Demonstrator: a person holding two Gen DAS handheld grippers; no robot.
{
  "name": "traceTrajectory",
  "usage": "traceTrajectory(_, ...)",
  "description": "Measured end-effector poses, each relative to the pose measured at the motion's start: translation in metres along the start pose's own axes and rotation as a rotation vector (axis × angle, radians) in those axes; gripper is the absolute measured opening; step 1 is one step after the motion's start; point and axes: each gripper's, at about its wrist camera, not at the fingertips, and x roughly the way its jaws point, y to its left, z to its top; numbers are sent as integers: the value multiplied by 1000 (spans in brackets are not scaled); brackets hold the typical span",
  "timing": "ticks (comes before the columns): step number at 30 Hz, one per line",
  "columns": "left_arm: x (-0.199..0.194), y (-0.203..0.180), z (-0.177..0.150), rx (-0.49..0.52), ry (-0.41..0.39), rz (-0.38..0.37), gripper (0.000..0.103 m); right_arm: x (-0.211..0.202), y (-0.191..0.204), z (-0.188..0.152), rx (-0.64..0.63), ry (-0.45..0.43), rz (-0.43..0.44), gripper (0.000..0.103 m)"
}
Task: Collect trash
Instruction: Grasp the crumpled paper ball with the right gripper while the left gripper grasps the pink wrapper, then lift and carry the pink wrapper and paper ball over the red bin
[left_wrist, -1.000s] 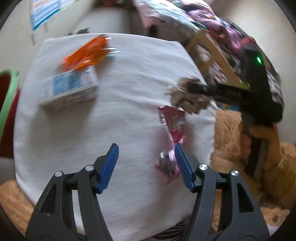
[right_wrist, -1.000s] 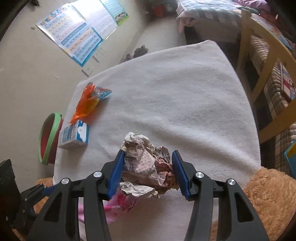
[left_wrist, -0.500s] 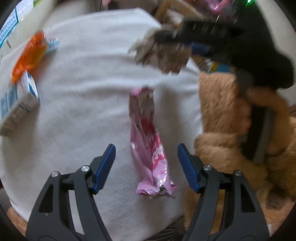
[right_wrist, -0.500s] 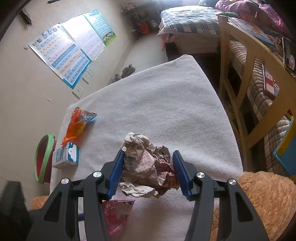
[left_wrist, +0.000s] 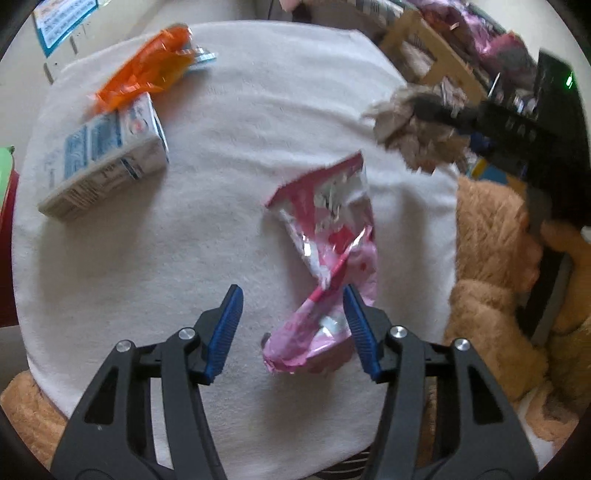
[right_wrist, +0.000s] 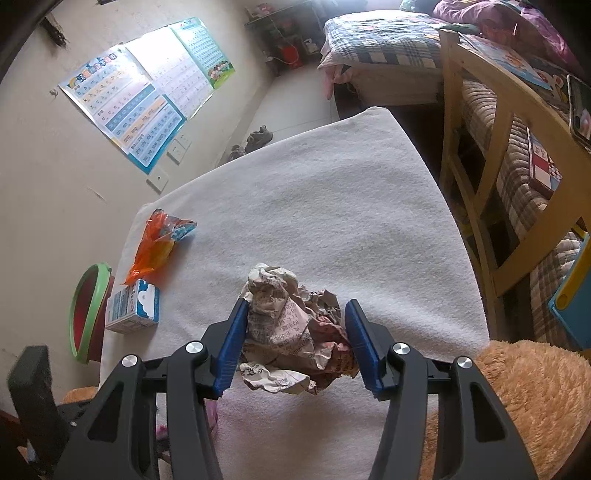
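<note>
A matt, nubby white cloth is seen under a glossy crinkled foil wrapper, a printed cardboard carton, and shiny orange plastic; crumpled newsprint looks rough.

A bench covered in white fleecy cloth carries a crinkled pink foil wrapper, a blue-and-white carton and an orange plastic bag.

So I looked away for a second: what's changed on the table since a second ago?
The left tool swung from beside the pink wrapper to over it; its open fingers now straddle the lower end, nothing gripped. The right tool kept its clamp on the crumpled paper, carried above the white cloth. The milk carton and orange wrapper haven't moved.
</note>
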Motion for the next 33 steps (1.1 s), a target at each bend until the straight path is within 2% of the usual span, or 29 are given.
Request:
traceTrajectory(2,-3,2,3,-17,-17,-17,54,1,2,-1,-4,4,0,53)
traceTrajectory(7,5,-5,8,-30,8,-72,54,0,4,-2,-16,5,-1,53)
traceTrajectory(11,16,-21,13,31,39,-64,54,1,4,-3,-16,10,1,53)
traceTrajectory(15,31,-27,17,39,76,-56,54,2,6,-4,-25,15,1,53)
traceTrajectory(17,38,-27,17,42,94,-48,45,2,6,-4,-26,17,1,53)
traceTrajectory(18,38,-26,17,43,93,-49,45,2,6,-4,-26,18,2,53)
traceTrajectory(20,36,-25,17,38,80,-56,39,3,6,-4,-25,18,2,53)
traceTrajectory(26,18,-15,12,-5,30,-35,29,2,7,-5,-31,18,2,53)
traceTrajectory(33,-9,1,8,-63,-64,-13,28,3,10,-5,-45,17,-3,53)
